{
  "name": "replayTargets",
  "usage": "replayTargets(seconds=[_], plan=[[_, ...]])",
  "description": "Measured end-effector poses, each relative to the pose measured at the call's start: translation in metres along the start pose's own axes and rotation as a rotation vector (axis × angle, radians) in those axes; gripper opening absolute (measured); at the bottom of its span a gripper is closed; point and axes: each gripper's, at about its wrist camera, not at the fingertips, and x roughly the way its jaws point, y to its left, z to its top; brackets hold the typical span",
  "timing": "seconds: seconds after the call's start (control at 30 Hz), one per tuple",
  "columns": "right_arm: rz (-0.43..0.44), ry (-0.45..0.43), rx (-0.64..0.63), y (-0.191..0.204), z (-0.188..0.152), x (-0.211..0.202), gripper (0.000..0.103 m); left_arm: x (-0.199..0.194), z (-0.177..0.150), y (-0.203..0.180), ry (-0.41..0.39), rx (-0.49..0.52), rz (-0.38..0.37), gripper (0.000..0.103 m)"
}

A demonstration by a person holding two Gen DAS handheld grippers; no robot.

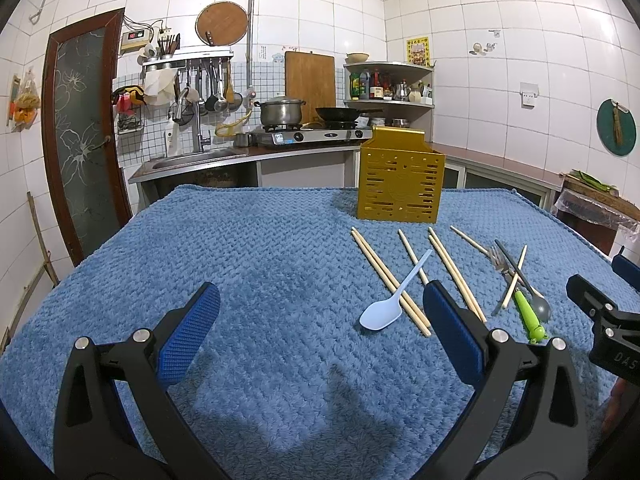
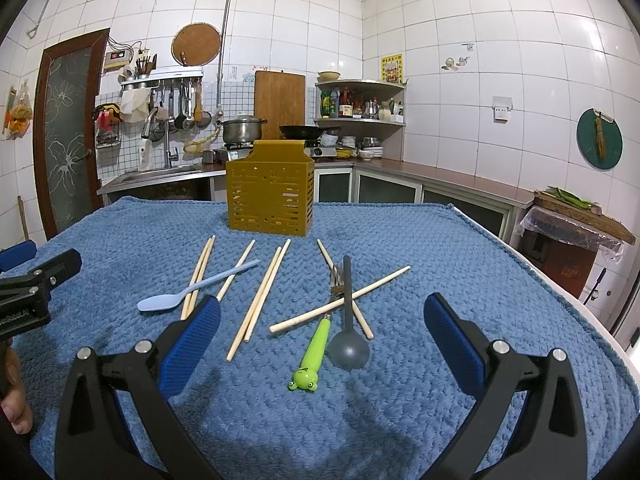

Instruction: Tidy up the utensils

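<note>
Right wrist view: right gripper (image 2: 320, 336) hung over the blanket (image 2: 460, 248), jaws wide apart, holding nothing.
Left gripper: (image 1: 320, 332) also spread wide and empty, over bare blanket left of the pile.
Utensils: loose on the blanket in front of the holder (image 2: 270, 196); none inside that could be seen.
Chopsticks: (image 2: 260, 300) scattered, some in pairs, one crossing the fork (image 2: 338, 280).
Fork and grey spoon (image 2: 348, 344): overlapping, so likely a harder pick.
Blue spoon (image 2: 188, 292): lay across chopsticks, nearest the left gripper.
Holder placement: upright, open top, behind the pile, probably the drop target.
Stage: apparently the start; nothing sorted.
</note>
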Motion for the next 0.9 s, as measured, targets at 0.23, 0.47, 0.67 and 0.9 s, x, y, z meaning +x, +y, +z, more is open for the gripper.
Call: replayTargets(seconds=[0.23,0.47,0.67,0.9], plan=[[0.000,0.002,0.000,0.0009,-0.0004,0.0018,0.099,-0.0015,0.0030,0.0022,-0.001,0.000,-0.005,0.098],[-0.001,0.002,0.000,-0.0033,0.0000,-0.0004,0.099,-0.0019,0.0034,0.0011,-0.001,-0.001,-0.005,0.098],[-0.001,0.000,0.000,-0.0021,-0.0004,0.0034,0.099,-0.0017,0.0032,0.0015,-0.002,-0.001,-0.005,0.098],[-0.004,-0.001,0.001,-0.0015,0.0005,0.0000,0.099,-0.0013,0.0032,0.0012,0.001,-0.001,-0.005,0.098]])
